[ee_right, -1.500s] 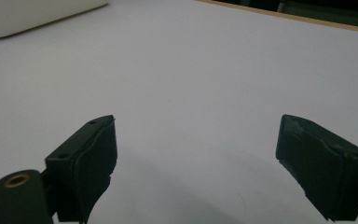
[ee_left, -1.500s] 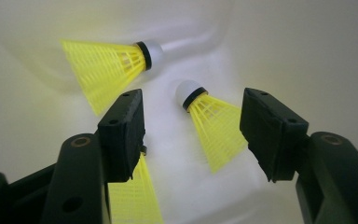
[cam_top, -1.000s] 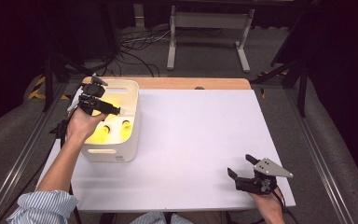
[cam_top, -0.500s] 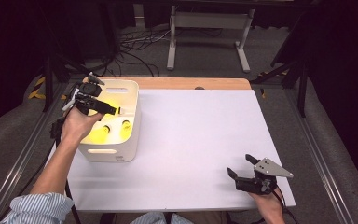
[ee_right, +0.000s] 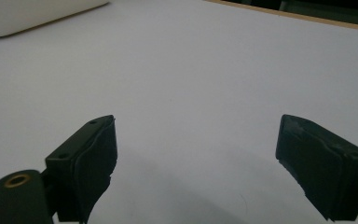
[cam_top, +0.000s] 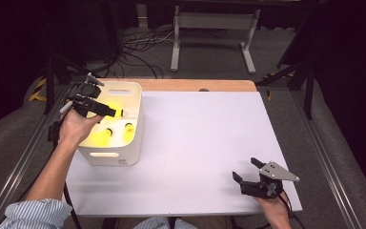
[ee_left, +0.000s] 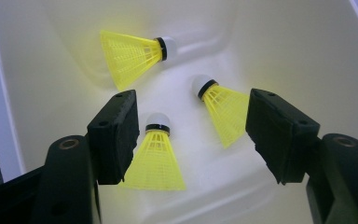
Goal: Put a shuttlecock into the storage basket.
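Three yellow shuttlecocks with white caps lie on the floor of a white bin. In the high view the bin stands at the table's left, with yellow shuttlecocks inside it. My left gripper hovers over the bin's opening. Its jaws are open, with nothing between the pads and the shuttlecocks below them. My right gripper is low over the table near the front right corner. It stands open over bare white surface.
The white table top stretches between the bin and the right gripper, with a wooden strip along its far edge. The bin's corner lies far off in the right gripper view. Stands and cables sit on the floor beyond the table.
My left hand has drifted slightly to the left above the bin. The right gripper has kept still.
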